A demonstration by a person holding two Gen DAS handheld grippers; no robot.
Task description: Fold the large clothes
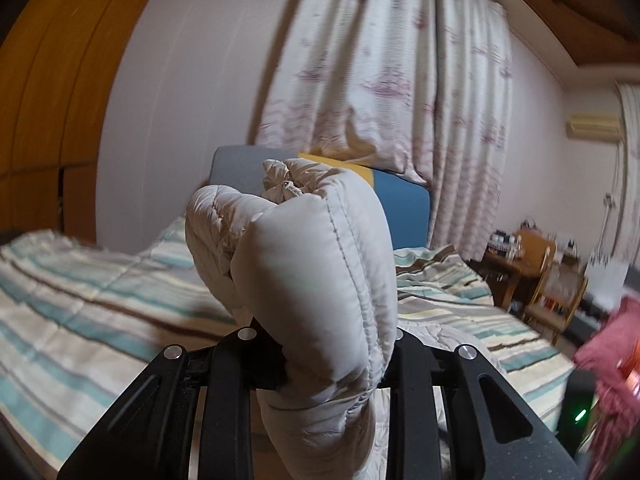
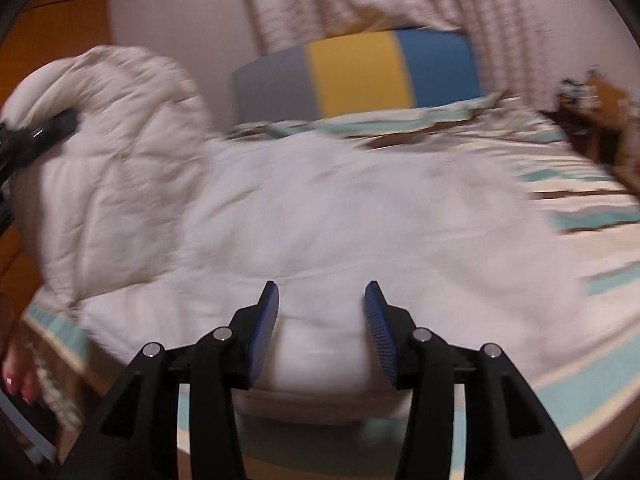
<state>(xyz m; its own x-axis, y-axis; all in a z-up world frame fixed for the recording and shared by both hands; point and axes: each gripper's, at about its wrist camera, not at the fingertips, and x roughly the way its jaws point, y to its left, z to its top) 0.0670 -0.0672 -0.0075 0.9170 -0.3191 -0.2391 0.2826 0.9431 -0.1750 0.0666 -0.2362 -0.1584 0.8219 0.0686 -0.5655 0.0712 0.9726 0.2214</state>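
A pale grey quilted puffer jacket (image 2: pixel 320 208) lies spread over the bed. In the right wrist view its left part is lifted in a bunch, with my left gripper (image 2: pixel 48 128) clamped on it at the frame's left edge. The left wrist view is filled by that puffy fold of the jacket (image 1: pixel 312 248), which bulges up between the jaws of my left gripper (image 1: pixel 320 344) and hides the pads. My right gripper (image 2: pixel 322 300) hovers over the jacket's near edge, its blue pads (image 2: pixel 268 320) standing apart with nothing pinched between them.
The bed has a striped teal, cream and brown cover (image 2: pixel 580 200) and a grey, yellow and blue headboard (image 2: pixel 360 76). Patterned curtains (image 1: pixel 380 72) hang behind. A wooden desk and chair (image 1: pixel 532 272) stand at the right. A hand (image 2: pixel 18 372) shows low left, a red sleeve (image 1: pixel 608 360) far right.
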